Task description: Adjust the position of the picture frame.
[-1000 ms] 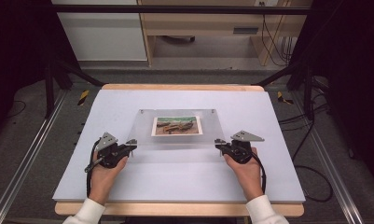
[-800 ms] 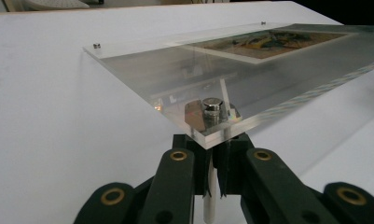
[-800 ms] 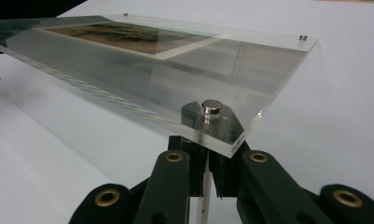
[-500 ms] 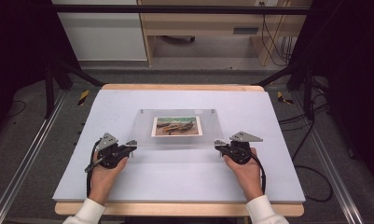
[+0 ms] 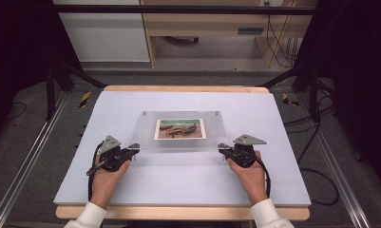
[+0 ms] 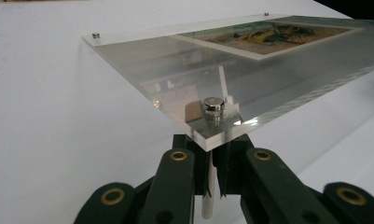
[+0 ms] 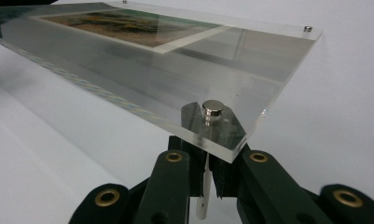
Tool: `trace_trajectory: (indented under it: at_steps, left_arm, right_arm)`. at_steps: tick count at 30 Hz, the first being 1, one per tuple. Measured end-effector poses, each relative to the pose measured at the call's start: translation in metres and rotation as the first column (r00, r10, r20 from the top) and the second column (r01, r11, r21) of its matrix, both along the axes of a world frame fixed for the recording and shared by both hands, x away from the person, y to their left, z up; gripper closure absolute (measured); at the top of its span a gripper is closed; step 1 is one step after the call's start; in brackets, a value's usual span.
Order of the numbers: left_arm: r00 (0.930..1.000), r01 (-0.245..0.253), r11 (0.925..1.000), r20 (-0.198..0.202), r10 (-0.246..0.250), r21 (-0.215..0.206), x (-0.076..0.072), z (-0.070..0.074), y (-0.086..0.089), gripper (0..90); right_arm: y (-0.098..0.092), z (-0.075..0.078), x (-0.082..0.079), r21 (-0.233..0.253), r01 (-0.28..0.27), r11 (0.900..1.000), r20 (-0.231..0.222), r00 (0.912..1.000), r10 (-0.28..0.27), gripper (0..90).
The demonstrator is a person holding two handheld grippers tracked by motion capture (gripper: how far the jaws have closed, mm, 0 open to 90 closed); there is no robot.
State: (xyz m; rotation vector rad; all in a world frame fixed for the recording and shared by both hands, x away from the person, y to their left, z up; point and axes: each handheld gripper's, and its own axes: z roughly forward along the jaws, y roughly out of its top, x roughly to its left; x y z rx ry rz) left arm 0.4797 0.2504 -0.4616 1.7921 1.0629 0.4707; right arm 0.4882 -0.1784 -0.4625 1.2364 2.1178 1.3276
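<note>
Clear glossy acrylic frame (image 5: 178, 142), shiny metal corner studs (image 6: 213, 106), matt white table cover (image 5: 178, 185), wooden table edge (image 5: 178, 213).

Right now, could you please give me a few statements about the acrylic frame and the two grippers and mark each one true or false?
1. The clear acrylic frame holds a picture of a landscape. True.
2. The frame lies flat on the white table. False: in both gripper views its near edge is raised off the surface.
3. The left gripper has a thin white leg between its jaws under the frame's corner. True.
4. The right gripper rests far from the frame. False: it sits right under the frame's near corner.
5. A metal stud caps the corner above the right gripper. True.
6. The picture lies loose on the table. False: it sits inside the frame.
</note>
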Motion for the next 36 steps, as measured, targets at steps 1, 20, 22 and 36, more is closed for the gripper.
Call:
trace_trajectory:
  at_steps: [1, 20, 22, 36]
  left_arm:
    - [1.0, 0.0, 1.0, -0.001, 0.0, 0.001, 0.0, 0.0, 0.0, 84.0]
    - [0.9994, 0.011, 0.9993, -0.033, -0.01, 0.035, 0.001, -0.005, 0.0, 84.0]
    - [0.9993, 0.013, 0.9991, -0.034, -0.012, 0.041, 0.001, -0.006, 0.0, 84.0]
    - [0.9985, 0.023, 0.9974, -0.051, -0.019, 0.069, 0.001, -0.011, -0.002, 84.0]
  right_arm:
    - [0.0, 0.0, 0.0, -0.002, -0.001, 1.0, -0.001, 1.0, 0.001, 84.8]
    - [0.002, -0.006, 0.0, -0.033, -0.013, 0.999, -0.019, 0.9997, 0.012, 84.7]
    - [0.002, -0.007, 0.0, -0.039, -0.015, 0.999, -0.025, 0.9996, 0.014, 84.7]
    - [0.003, -0.012, 0.001, -0.061, -0.021, 0.998, -0.04, 0.999, 0.018, 84.1]
